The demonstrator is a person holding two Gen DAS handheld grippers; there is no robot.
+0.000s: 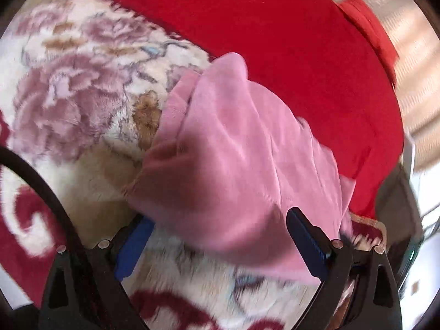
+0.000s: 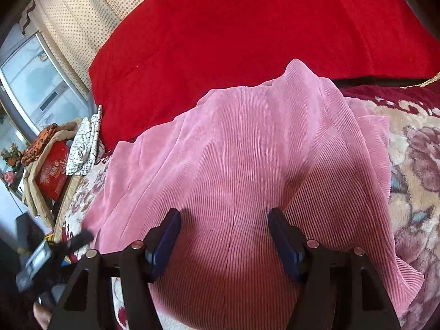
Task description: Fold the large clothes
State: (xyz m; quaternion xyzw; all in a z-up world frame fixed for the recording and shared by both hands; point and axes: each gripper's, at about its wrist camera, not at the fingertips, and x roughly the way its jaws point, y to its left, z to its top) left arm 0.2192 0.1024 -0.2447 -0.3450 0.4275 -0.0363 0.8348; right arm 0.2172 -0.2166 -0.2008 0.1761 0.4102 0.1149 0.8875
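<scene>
A pink ribbed garment [image 2: 247,165] lies spread over a floral plush blanket [image 2: 418,165]. In the left wrist view it shows as a rumpled, motion-blurred heap [image 1: 233,151] on the same blanket [image 1: 77,82]. My left gripper [image 1: 220,220] is open, its blue-padded jaws wide apart, with the garment's near edge hanging between and over them. My right gripper [image 2: 224,217] is open just above the garment's flat middle, holding nothing.
A red quilt [image 2: 247,33] covers the bed beyond the garment and also shows in the left wrist view [image 1: 302,41]. At the left are a dotted curtain [image 2: 82,13], a window [image 2: 35,88], a red box [image 2: 53,170] and a patterned cloth [image 2: 85,143].
</scene>
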